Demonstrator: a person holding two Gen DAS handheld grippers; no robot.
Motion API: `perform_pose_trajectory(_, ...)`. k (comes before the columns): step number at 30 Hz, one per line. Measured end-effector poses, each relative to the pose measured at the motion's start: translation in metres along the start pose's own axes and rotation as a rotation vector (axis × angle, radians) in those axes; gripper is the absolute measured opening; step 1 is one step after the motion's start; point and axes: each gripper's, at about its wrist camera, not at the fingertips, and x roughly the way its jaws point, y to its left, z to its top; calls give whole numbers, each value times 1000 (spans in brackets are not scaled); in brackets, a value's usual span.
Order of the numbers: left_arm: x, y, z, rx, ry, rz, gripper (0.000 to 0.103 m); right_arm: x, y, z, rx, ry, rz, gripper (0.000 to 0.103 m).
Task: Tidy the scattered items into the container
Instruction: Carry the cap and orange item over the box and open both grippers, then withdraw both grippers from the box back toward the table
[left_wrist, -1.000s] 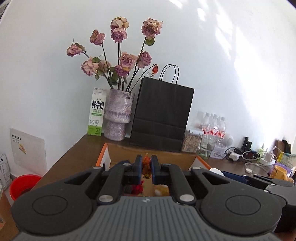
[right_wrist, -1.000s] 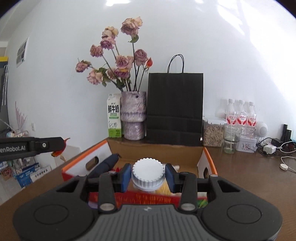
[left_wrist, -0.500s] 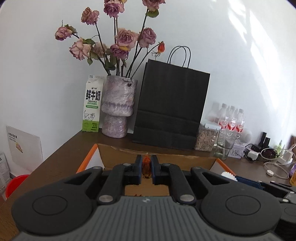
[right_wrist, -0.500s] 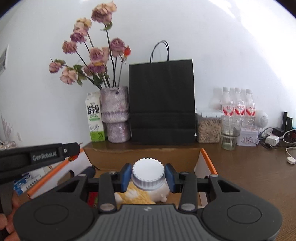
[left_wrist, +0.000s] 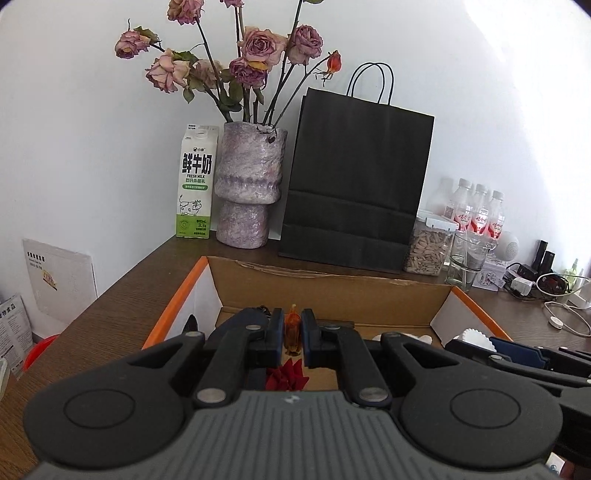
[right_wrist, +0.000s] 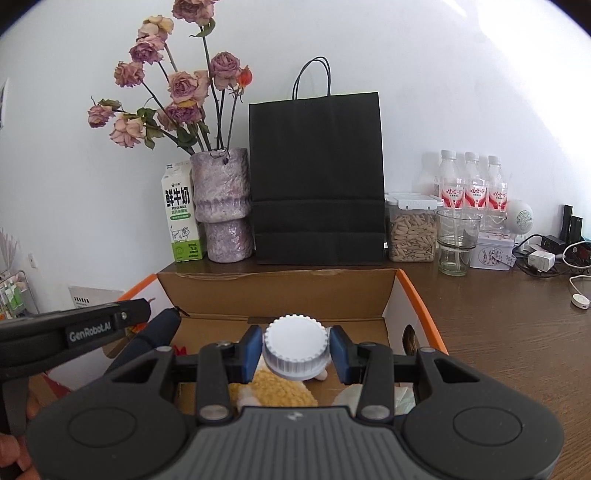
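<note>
An open cardboard box (right_wrist: 280, 295) is set on the table (right_wrist: 517, 332), directly before the wall. Behind the box, along the wall, a milk carton (right_wrist: 181, 218), a vase of roses (right_wrist: 223, 206) and a paper bag (right_wrist: 317, 177) are lined up from left to right, the vase just beside both. To the right of the bag a jar of seeds (right_wrist: 412, 229) is placed, then a glass (right_wrist: 456, 243) with three bottles (right_wrist: 472, 184) behind it. Cables and chargers (right_wrist: 546, 258) are spread at the far right. Inside the box a plush toy (right_wrist: 273, 387) is lain; over it a white-capped bottle (right_wrist: 295, 347) is held between the pads of the right hand-held gripper (right_wrist: 295, 354).
</note>
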Motion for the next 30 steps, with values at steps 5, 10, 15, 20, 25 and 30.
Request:
perform_pose_trajectory(5,1,-2,-1,9,4,8,10,-1,-2,0,5,2,-28,39)
perform_pose_trajectory(10,2,-2,-2,11,11,18,10,1,-5,-1,6,19,-63,39)
perform_pose_trajectory(15,2,-4,-3,20,15,33,16,3,-3,-2,-7,35,-71,39)
perform_pose_trajectory(20,-6,-7,-2,26,-25,91,103,0,-1,-2,-16,25,-88,93)
perform_pose_trajectory(25,-10,-11,-1,42,-45,134,103,-6,2,-2,-23,-5,-82,103)
perform_pose_trajectory(30,-12,-9,0,32,-54,130,103,-9,2,-1,-22,-13,-84,103)
